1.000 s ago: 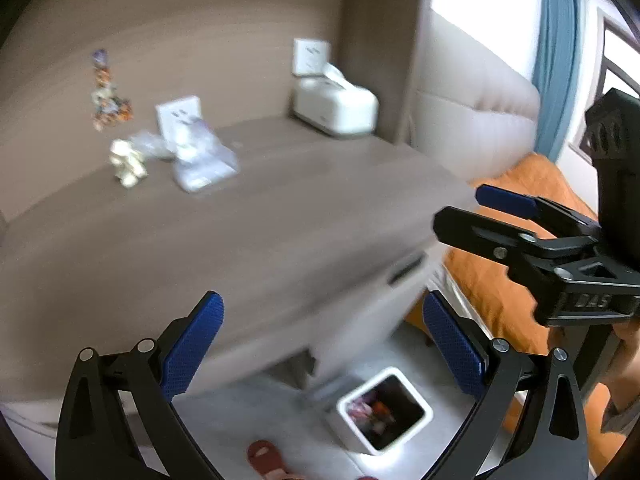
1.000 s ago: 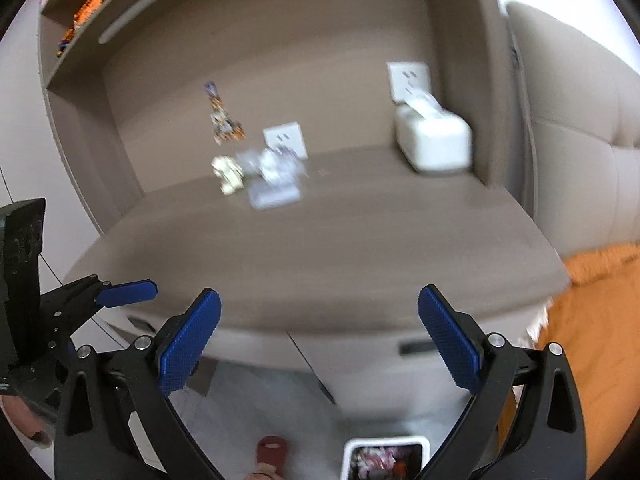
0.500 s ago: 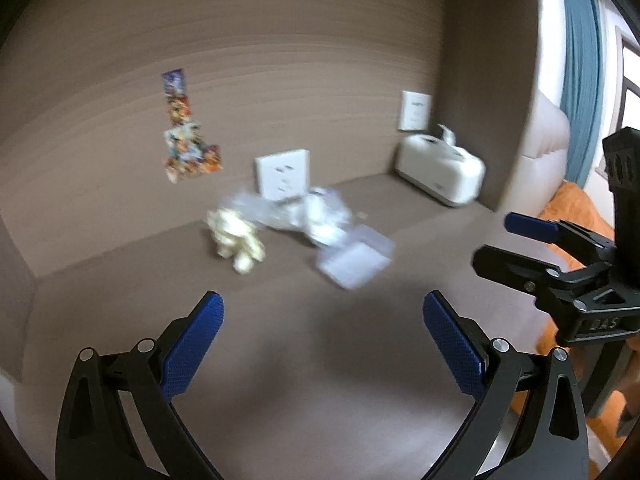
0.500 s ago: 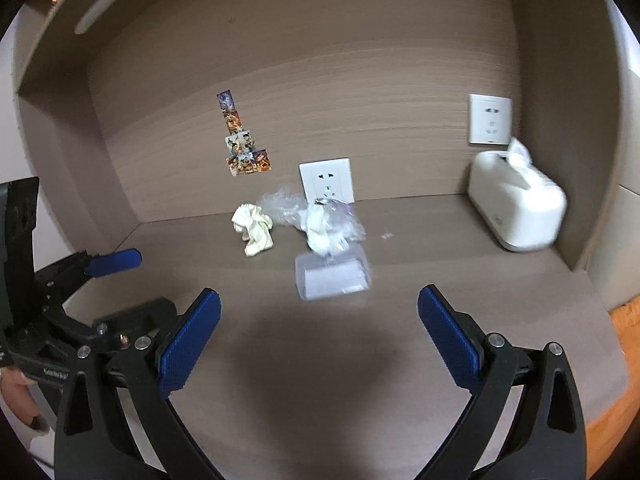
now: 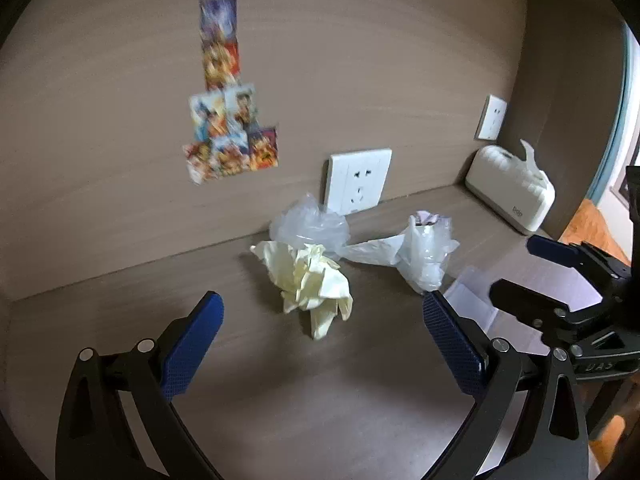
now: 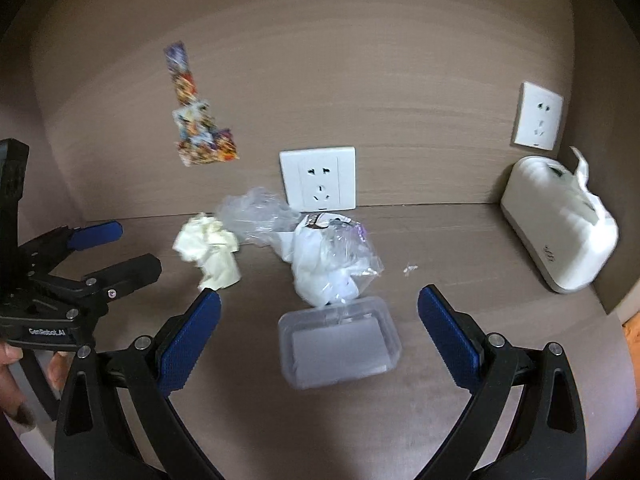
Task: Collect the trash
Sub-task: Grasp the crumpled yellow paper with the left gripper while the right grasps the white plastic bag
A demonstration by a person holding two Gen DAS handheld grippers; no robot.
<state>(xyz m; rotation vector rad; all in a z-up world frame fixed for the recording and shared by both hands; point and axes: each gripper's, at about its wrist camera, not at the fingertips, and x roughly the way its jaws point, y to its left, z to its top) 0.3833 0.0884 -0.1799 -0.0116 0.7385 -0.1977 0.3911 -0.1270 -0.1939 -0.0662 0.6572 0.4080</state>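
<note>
We hold both tongs spread wide, nothing in them. Left tongs [image 5: 322,320] point at the crumpled yellow paper [image 5: 308,276], just left of the wall socket [image 5: 358,180]. Right tongs [image 6: 320,320] frame the clear plastic tray [image 6: 340,344] on the bench [image 6: 460,248], w/ the plastic bag wad [image 6: 328,264] betw. tray & socket.

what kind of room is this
Probably a bedroom desk nook: a wooden top set in a recess, wall sockets, a tissue box, stickers on the panel, and orange bedding at the right edge.
</note>
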